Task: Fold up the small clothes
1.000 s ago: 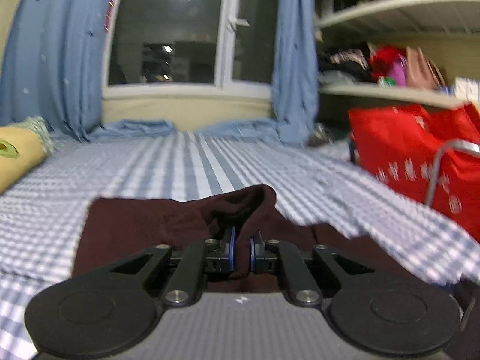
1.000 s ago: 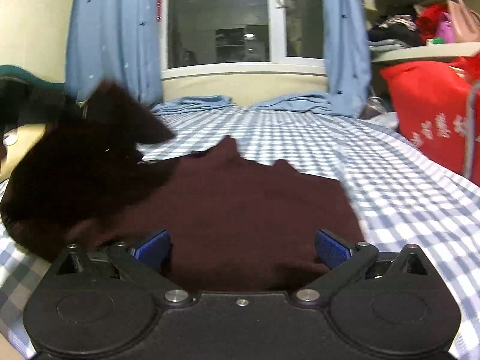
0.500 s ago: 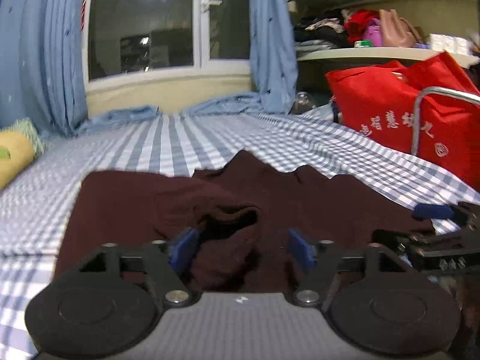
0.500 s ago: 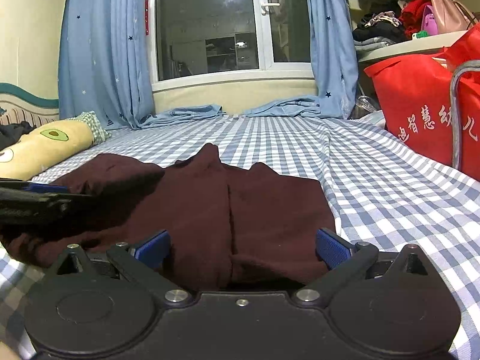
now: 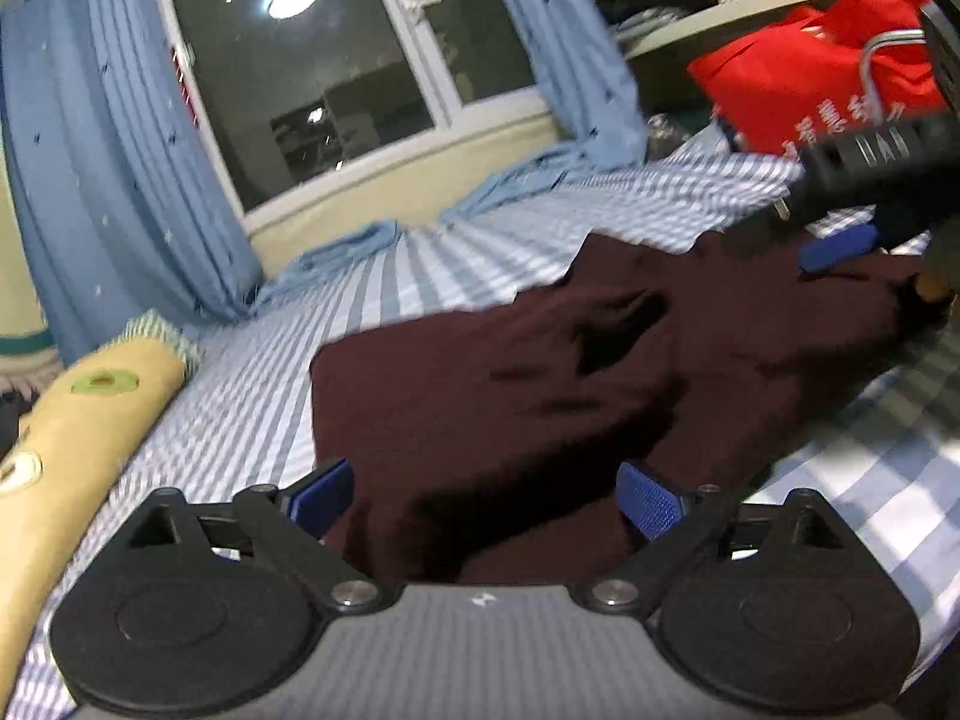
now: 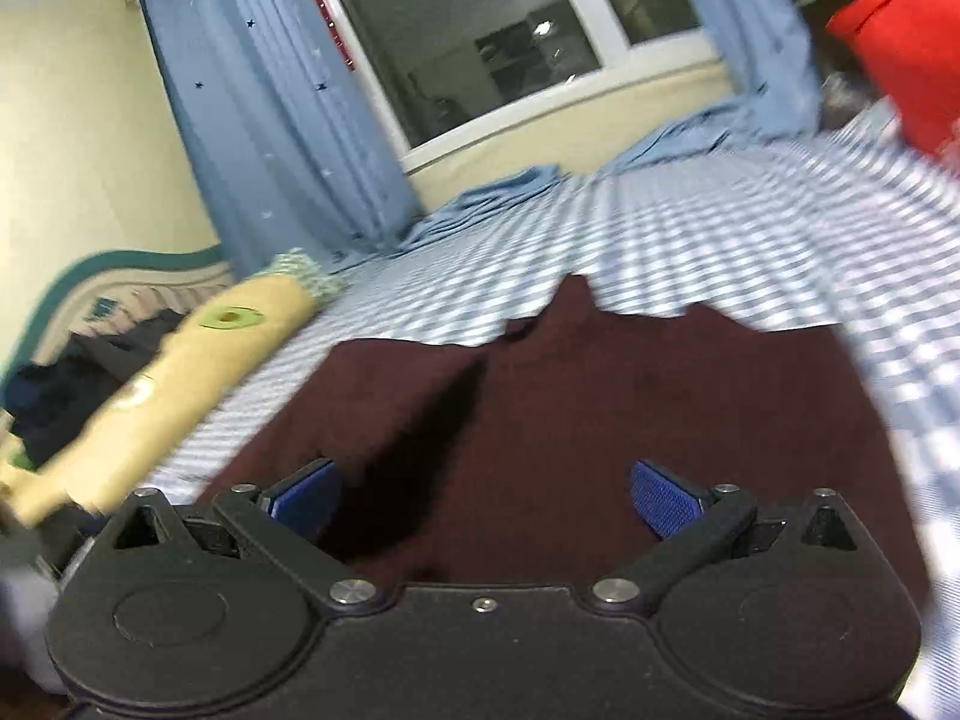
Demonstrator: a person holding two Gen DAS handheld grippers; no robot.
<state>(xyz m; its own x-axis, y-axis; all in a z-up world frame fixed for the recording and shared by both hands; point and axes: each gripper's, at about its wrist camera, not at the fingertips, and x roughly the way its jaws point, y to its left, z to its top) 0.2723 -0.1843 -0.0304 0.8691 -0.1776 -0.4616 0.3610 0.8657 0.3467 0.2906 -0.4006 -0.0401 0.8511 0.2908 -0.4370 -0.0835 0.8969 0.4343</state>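
A dark maroon garment [image 5: 540, 372] lies partly folded on the blue-and-white checked bed [image 5: 252, 396]. It also shows in the right wrist view [image 6: 630, 408], fairly flat. My left gripper [image 5: 483, 498] is open and empty just over the garment's near edge. My right gripper [image 6: 483, 495] is open and empty over the garment's near part. The right gripper also shows in the left wrist view [image 5: 840, 240] at the garment's right side, one blue pad showing.
A yellow avocado-print pillow [image 5: 72, 420] lies at the left; it also shows in the right wrist view [image 6: 198, 372]. A red bag [image 5: 810, 78] with a metal frame stands at the right. Blue curtains [image 5: 120, 150] and a window are behind the bed.
My left gripper has let go of the folded maroon fabric and opened wide. Both views have tilted and shifted left. The garment now lies folded over on the bed.
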